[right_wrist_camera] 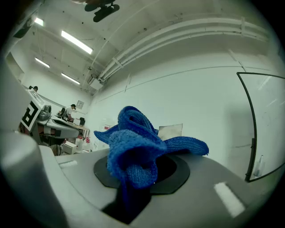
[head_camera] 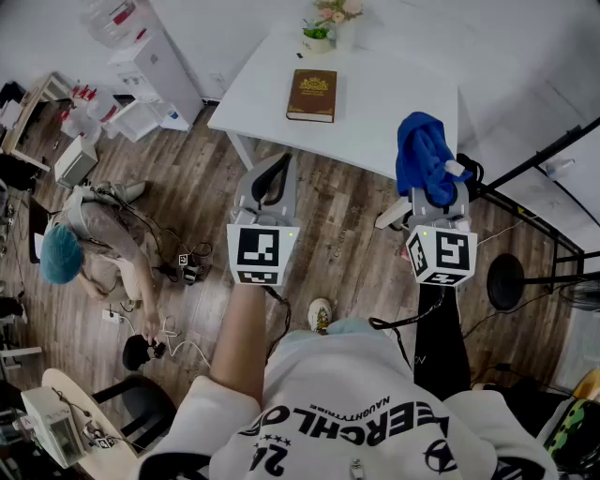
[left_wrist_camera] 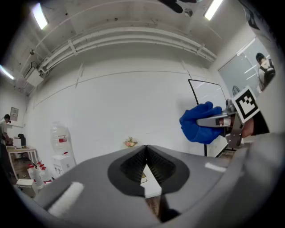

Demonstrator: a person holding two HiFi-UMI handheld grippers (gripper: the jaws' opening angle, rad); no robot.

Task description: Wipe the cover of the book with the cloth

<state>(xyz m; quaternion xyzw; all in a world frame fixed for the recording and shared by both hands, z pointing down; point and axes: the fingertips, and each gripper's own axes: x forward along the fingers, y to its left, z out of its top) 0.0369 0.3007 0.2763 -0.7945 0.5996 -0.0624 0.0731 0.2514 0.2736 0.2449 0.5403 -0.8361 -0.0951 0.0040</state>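
Note:
A brown book with a gold emblem lies flat on the white table, near its far side. My right gripper is shut on a bunched blue cloth, held level in the air near the table's right corner; the cloth bulges out of the jaws in the right gripper view. My left gripper is shut and holds nothing, hovering over the floor in front of the table's near edge. A sliver of the book shows through its jaws in the left gripper view, with the cloth off to the right.
A small pot of flowers stands behind the book. A person crouches on the wooden floor at the left among cables. A black stand rises at the right. A water dispenser and boxes sit at the back left.

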